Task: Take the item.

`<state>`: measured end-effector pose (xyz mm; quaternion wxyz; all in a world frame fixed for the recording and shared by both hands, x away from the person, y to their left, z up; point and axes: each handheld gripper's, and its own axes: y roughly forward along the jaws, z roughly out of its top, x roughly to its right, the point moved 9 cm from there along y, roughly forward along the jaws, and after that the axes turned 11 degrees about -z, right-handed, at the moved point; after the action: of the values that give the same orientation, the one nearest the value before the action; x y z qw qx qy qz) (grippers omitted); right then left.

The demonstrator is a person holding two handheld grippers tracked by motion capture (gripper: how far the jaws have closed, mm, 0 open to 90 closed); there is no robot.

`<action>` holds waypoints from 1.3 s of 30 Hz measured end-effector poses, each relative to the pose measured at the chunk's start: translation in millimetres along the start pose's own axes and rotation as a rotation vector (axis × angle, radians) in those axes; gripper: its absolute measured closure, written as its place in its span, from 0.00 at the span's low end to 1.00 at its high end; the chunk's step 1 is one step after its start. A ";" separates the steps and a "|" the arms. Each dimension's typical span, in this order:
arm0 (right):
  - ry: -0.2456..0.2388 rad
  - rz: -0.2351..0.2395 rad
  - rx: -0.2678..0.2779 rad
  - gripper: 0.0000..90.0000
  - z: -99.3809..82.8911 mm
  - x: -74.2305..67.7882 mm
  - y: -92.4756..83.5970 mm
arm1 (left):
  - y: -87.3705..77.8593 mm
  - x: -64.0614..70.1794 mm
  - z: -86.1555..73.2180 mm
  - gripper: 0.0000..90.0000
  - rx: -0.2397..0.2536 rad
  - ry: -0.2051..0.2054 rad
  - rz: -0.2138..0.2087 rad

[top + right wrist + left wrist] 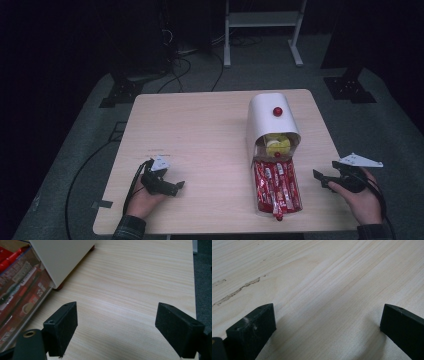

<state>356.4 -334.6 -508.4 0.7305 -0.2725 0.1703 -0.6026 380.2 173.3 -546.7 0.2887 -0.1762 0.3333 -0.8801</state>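
Left gripper (176, 186) sitting low over the near-left part of the table (200, 130), jaws spread wide with nothing but bare wood grain between them in the left gripper view (328, 322). Held from below by the left hand (142, 202), plaid cuff (129, 229) poking in at the bottom edge, black cable (134, 181) looping off the back of it.

Right gripper (320, 177) hanging just past the near-right edge of the table, also wide apart, gripping nothing. Pointed left toward the drawer. Same story in the right gripper view (116, 325): 2 black pads, light wood between them, and the clear drawer (17, 292) off to the upper left, close but not touching. Right hand (362, 200) wrapped around the handle, grey three-cornered plate (361, 160) on top.

Over to the stuff itself: white box (270, 122) with a rounded top and a red knob (277, 111), standing on the right half of the table. Lower drawer (295, 172) pulled out toward the person, packed with red packets (276, 187) lying lengthwise side by side. Something yellow (277, 144) tucked in the opening above it, too blurry to call. Small red foot (60, 286) under the box corner.

Further out, dark floor, cables (180, 65) and a white frame (262, 22) behind the table
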 end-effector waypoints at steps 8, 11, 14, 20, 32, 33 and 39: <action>-0.004 0.012 0.014 0.19 3.7 -4.6 -5.5 | 0.0 0.0 0.0 0.00 0.000 0.000 0.000; -0.006 0.017 0.019 0.19 5.2 -6.2 -6.9 | 0.0 0.0 0.0 0.00 0.000 0.000 0.000; -0.008 0.029 0.027 0.19 7.9 -10.0 -10.0 | 0.0 0.0 0.0 0.00 0.000 0.000 0.000; -0.010 0.042 0.035 0.19 11.8 -15.6 -14.0 | 0.0 0.0 0.0 0.00 0.000 0.000 0.000; -0.020 0.055 0.055 0.19 18.1 -22.5 -20.3 | -0.1 0.2 -0.2 0.00 -0.001 -0.002 0.000; -0.021 0.057 0.055 0.19 18.5 -23.3 -20.8 | -0.2 0.0 -0.3 0.00 -0.003 0.000 0.000; -0.023 0.067 0.062 0.22 20.9 -27.1 -23.6 | -0.2 0.0 -0.3 0.00 -0.004 0.000 0.000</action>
<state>344.1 -307.1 -479.7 0.7605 -0.2507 0.1522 -0.5794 379.9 173.6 -546.8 0.2882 -0.1766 0.3349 -0.8796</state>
